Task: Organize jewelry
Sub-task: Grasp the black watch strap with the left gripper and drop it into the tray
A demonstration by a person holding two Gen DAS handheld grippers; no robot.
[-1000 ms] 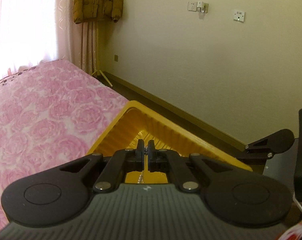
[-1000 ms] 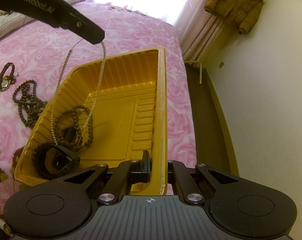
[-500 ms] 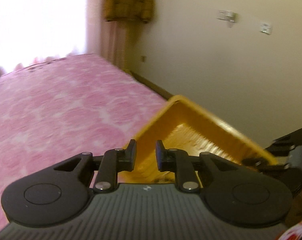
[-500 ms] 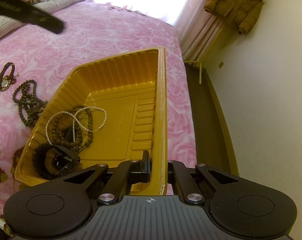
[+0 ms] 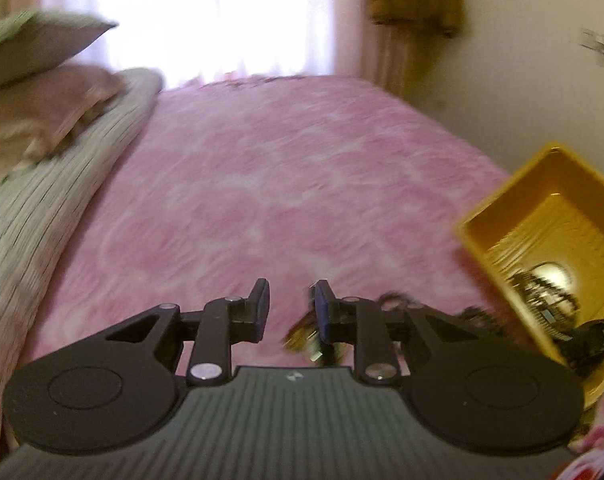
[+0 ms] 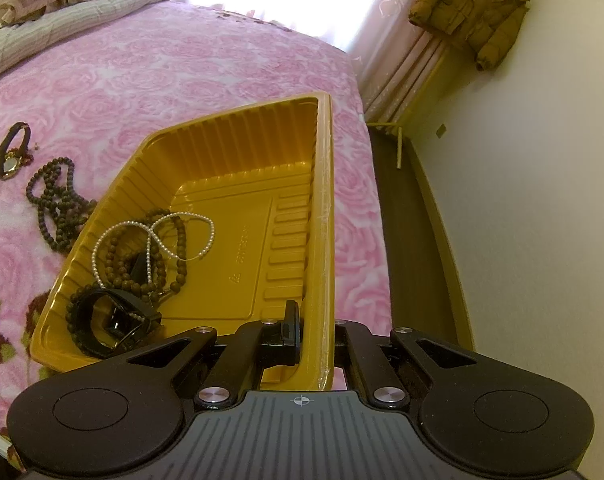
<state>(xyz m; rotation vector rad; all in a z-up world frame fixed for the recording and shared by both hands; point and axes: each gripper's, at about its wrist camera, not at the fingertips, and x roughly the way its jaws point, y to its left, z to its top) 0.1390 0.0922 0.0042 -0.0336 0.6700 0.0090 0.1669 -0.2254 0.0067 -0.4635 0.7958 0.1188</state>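
- Right gripper [image 6: 310, 330] clamped on the near long wall of the yellow plastic tray [image 6: 238, 140]: one finger inside the wall, the other hidden behind it.
- Inside the tray, toward its left end in the right wrist view: white pearl necklace [image 6: 154, 232] looped over a brown bead strand [image 6: 150, 276], with a black watch [image 6: 114, 322] and a dark bead bracelet around it in the near left corner.
- Left of the tray, on the pink rose blanket [image 6: 174, 68]: a second brown bead necklace [image 6: 56, 204] lying just beside the tray's left wall, and farther left a gold-faced wristwatch [image 6: 12, 156].
- Shown only in the right wrist view: a mustard jacket [image 6: 471, 12] hanging beyond the tray's far right corner, sharp here.
- Left gripper [image 5: 289, 306] spread apart, nothing between its fingers, hovering above the blanket left of the tray.
- Left wrist view blurred: tray [image 5: 513, 208] at the right edge with dark jewelry inside, a gold-toned item [image 5: 302, 334] partly hidden behind the right finger, cannot tell what exactly.
- Shown only in the left wrist view: stacked pillows [image 5: 42, 92] on a striped quilt far left of the tray.
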